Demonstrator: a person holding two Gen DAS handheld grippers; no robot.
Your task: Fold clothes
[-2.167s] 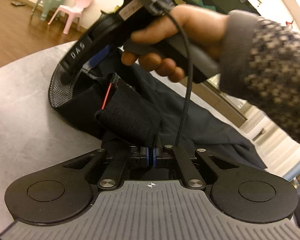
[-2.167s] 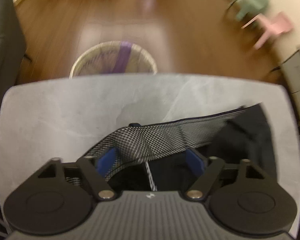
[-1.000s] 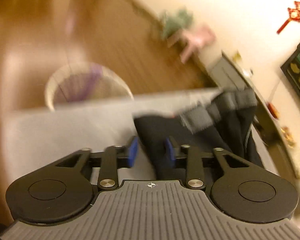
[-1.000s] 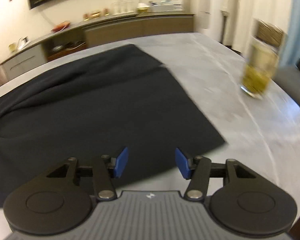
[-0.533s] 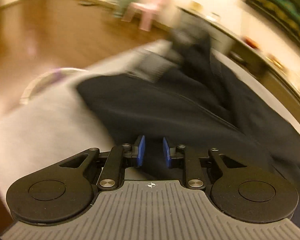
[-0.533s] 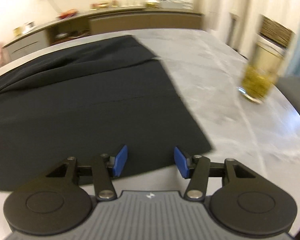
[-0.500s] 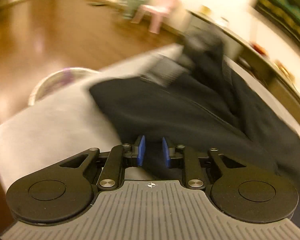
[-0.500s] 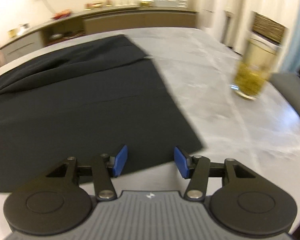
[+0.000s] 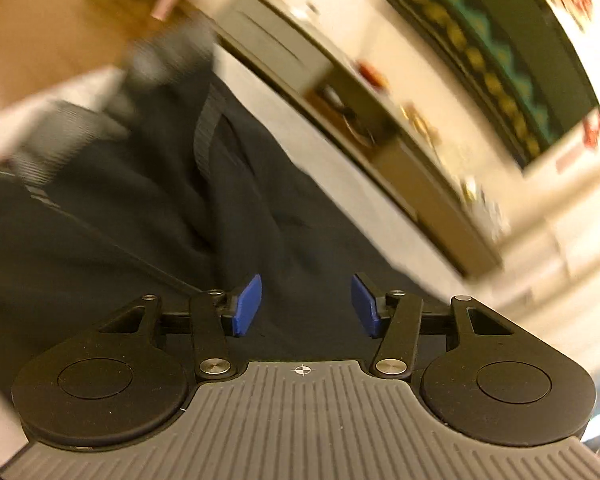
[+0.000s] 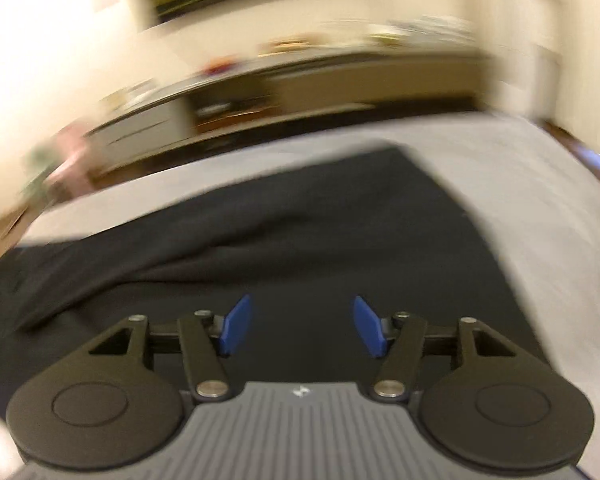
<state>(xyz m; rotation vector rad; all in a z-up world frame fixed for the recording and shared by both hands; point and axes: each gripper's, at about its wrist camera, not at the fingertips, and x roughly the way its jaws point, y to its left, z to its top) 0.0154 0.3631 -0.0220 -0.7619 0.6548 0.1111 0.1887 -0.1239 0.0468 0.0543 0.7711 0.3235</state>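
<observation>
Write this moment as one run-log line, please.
left gripper: opening, empty | right gripper: opening, empty | dark garment: spread on table

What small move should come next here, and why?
Probably bring both grippers down to pinch an edge of the dark garment for a fold. The left gripper and right gripper are both opening with nothing pinched, and the cloth lies spread on the grey table, rumpled near its waistband.

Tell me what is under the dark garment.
The dark garment lies spread on the grey table, bare beyond its edges. Anything between cloth and tabletop is covered and cannot be seen.
</observation>
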